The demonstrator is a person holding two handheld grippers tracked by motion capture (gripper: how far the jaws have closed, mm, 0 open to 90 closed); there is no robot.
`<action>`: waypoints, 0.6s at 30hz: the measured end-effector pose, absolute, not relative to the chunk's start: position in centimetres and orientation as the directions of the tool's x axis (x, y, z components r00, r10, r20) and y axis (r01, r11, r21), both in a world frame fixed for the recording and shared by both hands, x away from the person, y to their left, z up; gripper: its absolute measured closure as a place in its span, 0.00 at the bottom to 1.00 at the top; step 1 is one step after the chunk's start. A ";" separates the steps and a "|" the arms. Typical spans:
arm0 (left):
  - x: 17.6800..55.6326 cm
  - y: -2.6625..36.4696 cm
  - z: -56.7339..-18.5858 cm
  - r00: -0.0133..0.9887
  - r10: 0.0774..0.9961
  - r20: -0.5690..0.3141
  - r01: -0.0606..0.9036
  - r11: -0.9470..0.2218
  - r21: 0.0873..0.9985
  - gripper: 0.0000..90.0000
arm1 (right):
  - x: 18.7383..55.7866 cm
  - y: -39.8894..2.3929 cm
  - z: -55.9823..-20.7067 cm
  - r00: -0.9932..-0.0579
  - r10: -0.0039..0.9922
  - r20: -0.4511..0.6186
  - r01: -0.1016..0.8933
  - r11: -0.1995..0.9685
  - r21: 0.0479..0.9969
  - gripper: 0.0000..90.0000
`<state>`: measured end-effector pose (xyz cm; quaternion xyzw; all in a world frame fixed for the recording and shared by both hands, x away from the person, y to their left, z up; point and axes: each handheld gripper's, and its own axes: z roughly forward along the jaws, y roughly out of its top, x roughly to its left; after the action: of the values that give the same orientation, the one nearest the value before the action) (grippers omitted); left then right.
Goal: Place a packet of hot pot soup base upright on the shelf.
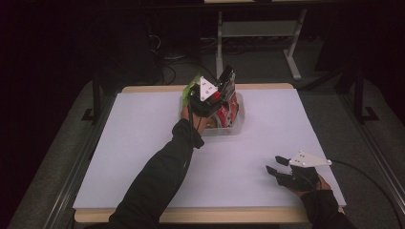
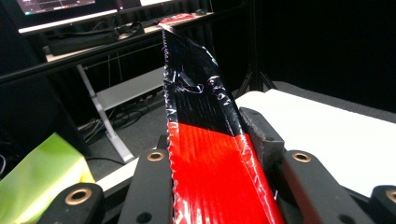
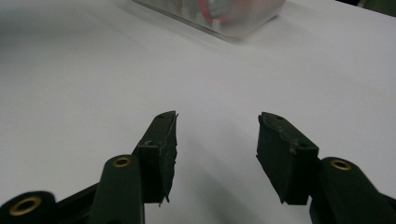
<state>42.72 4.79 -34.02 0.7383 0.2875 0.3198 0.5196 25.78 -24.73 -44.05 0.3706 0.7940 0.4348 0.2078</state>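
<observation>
The left tongs (image 1: 217, 93) are positioned over the clear plastic bin (image 1: 237, 128) at the far centre of the counter (image 1: 143, 143). Their jaws pinch a red-and-black foil snack packet (image 1: 225, 78), which stands upright above the bin, black end uppermost. In the left gripper view, the snack packet (image 2: 205, 154) rises between the two jaws, with the right pad (image 2: 261, 133) pressed against its edge; the crimped seal at the top shows a serrated rim. A lime-green packet (image 2: 42, 177) lies low at the left of that view, and in the high view it (image 1: 193, 82) sits at the far-left corner of the bin, just beside the left tongs. More red-and-white packets (image 1: 228, 113) fill the bin below the held packet.

The right tongs (image 1: 277, 164) rest near the front right of the counter, well apart from the bin. Their jaws are spread, with nothing between them. In the right gripper view, the right tongs (image 3: 217, 140) point across bare white counter toward the bin (image 3: 243, 21), which appears at the top edge.
</observation>
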 end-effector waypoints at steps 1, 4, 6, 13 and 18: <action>42.8 4.7 -34.0 0.628 0.757 0.177 0.095 -0.300 0.949 0.74 | 25.8 -24.7 -44.1 -0.636 0.772 -0.008 0.410 0.347 0.844 0.52; 43.0 4.8 -34.1 0.623 0.765 0.162 0.104 -0.286 0.953 0.74 | 25.8 -24.8 -44.0 -0.633 0.774 -0.007 0.412 0.344 0.844 0.52; 43.0 5.0 -34.1 0.624 0.765 0.159 0.110 -0.287 0.952 0.73 | 25.7 -24.8 -44.0 -0.632 0.775 -0.010 0.410 0.345 0.844 0.52; 42.2 6.1 -33.7 0.667 0.729 0.158 0.094 -0.292 0.952 0.65 | 25.6 -25.2 -43.9 -0.611 0.792 -0.014 0.405 0.327 0.854 0.52; 41.2 7.0 -33.1 0.676 0.721 0.152 0.079 -0.276 0.958 0.54 | 25.6 -25.1 -43.8 -0.614 0.789 -0.022 0.398 0.334 0.854 0.52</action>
<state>41.20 6.99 -33.10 0.7407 0.2699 0.2987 0.5378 25.58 -25.07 -43.81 0.3776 0.7855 0.4361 0.2240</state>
